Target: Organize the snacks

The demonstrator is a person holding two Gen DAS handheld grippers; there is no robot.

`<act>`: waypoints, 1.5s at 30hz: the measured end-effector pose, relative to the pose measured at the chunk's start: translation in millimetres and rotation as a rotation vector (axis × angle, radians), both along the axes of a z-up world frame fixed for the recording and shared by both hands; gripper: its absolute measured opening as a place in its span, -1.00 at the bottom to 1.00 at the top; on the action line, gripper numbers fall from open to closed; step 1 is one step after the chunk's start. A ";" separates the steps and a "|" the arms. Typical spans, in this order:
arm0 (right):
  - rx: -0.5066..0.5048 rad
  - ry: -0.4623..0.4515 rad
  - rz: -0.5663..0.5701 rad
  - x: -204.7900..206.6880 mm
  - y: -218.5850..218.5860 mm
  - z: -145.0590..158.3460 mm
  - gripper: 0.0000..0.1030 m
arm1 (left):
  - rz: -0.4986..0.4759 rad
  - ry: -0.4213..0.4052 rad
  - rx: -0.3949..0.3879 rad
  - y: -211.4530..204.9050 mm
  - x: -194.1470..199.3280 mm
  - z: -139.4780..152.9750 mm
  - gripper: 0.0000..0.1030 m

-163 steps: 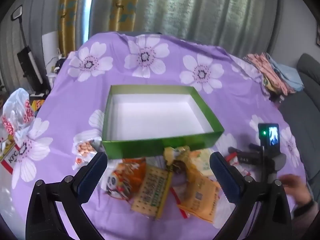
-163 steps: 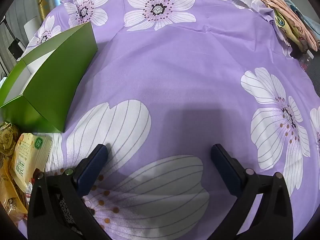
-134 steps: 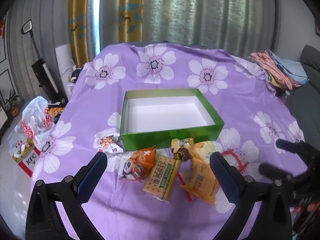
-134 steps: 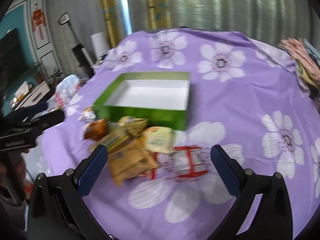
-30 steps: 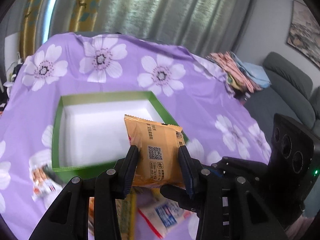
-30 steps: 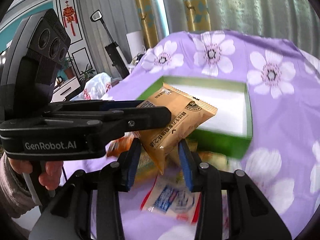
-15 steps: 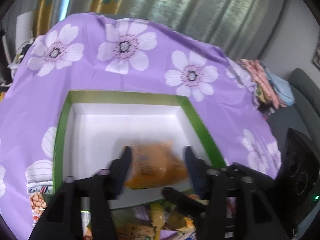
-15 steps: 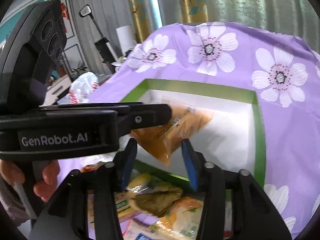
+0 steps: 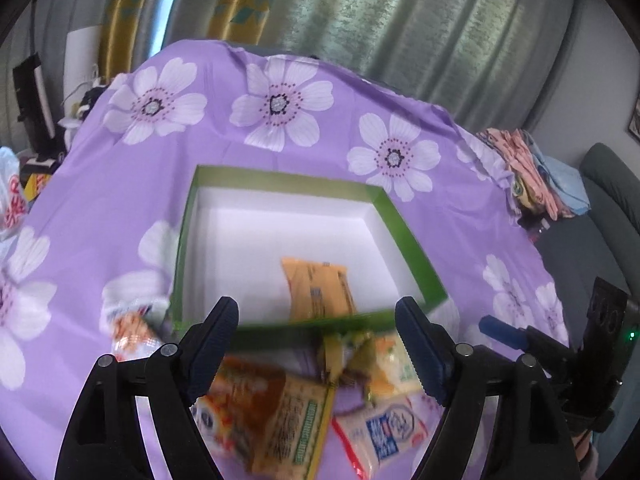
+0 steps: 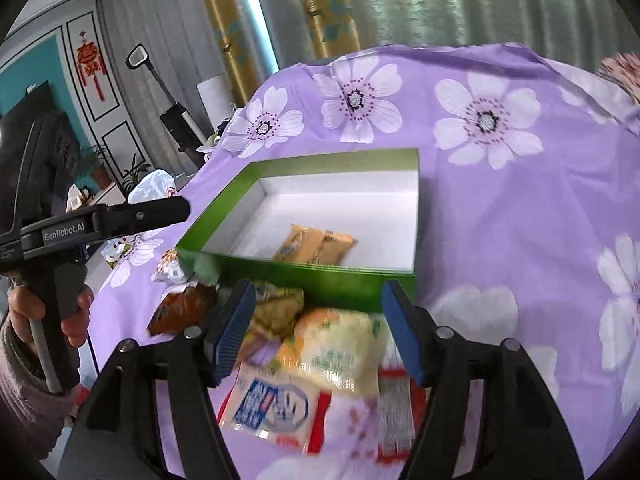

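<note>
- One second ago both my grippers pinched the orange snack packet (image 9: 320,290) together above the table; now it lies inside the green box (image 9: 412,240), near the front wall
- My left gripper (image 9: 318,346) has just been opening, fingers spread, nothing between them
- My right gripper (image 10: 318,326) has also just been opening, fingers spread and empty
- The other snacks (image 10: 336,350) lie in a heap just before the box's front wall
- Inside the box, the white floor behind and left of the packet is free; the purple cloth (image 10: 500,208) to the right of the box is open
</note>
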State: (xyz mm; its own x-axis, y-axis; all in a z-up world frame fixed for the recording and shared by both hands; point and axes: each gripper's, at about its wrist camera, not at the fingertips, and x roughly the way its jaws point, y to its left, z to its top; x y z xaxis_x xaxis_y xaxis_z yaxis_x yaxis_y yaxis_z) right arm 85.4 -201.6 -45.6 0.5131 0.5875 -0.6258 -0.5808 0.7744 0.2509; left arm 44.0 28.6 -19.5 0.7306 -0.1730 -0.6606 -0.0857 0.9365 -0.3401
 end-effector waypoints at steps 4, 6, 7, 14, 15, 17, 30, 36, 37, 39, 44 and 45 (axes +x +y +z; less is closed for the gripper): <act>-0.011 0.017 -0.001 -20.1 -8.9 -3.2 0.29 | -0.017 0.017 -0.031 -8.1 -20.6 -2.3 0.57; -0.018 0.027 0.002 -31.4 -12.1 -7.2 0.29 | -0.032 0.032 -0.029 -15.8 -30.0 -4.5 0.57; -0.023 0.033 0.006 -35.6 -12.7 -8.7 0.29 | -0.038 0.037 -0.032 -18.5 -33.7 -5.6 0.57; -0.044 0.071 0.026 -61.1 -18.1 -24.7 0.29 | -0.075 0.085 -0.044 -42.1 -55.1 -19.0 0.57; -0.046 0.076 0.027 -62.9 -18.5 -26.4 0.29 | -0.083 0.096 -0.042 -46.6 -57.1 -22.2 0.57; -0.050 0.082 0.030 -66.0 -18.5 -30.9 0.29 | -0.088 0.113 -0.031 -53.2 -59.4 -28.2 0.57; -0.084 0.139 0.042 -70.4 -16.3 -58.8 0.29 | -0.135 0.198 -0.076 -77.6 -58.2 -58.4 0.57; -0.084 0.171 0.052 -64.9 -14.2 -70.3 0.29 | -0.130 0.238 -0.123 -83.5 -52.8 -71.0 0.57; -0.081 0.175 0.054 -64.5 -13.5 -71.5 0.29 | -0.134 0.242 -0.126 -84.6 -51.5 -72.4 0.57; -0.075 0.181 0.061 -63.2 -11.9 -73.5 0.29 | -0.141 0.250 -0.130 -86.4 -49.1 -75.6 0.57; -0.067 0.185 0.078 -59.3 -6.2 -76.8 0.29 | -0.130 0.268 -0.149 -82.5 -42.4 -83.8 0.57; -0.067 0.185 0.081 -58.2 -4.9 -77.0 0.29 | -0.125 0.272 -0.153 -81.7 -40.2 -86.3 0.57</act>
State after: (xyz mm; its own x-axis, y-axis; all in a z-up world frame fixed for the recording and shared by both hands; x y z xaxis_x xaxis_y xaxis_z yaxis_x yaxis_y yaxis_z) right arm 27.2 -206.5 -122.6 0.3381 0.5764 -0.7440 -0.5906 0.7454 0.3091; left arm 3.9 -53.1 -105.8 0.4976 -0.3627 -0.7879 -0.0803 0.8852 -0.4582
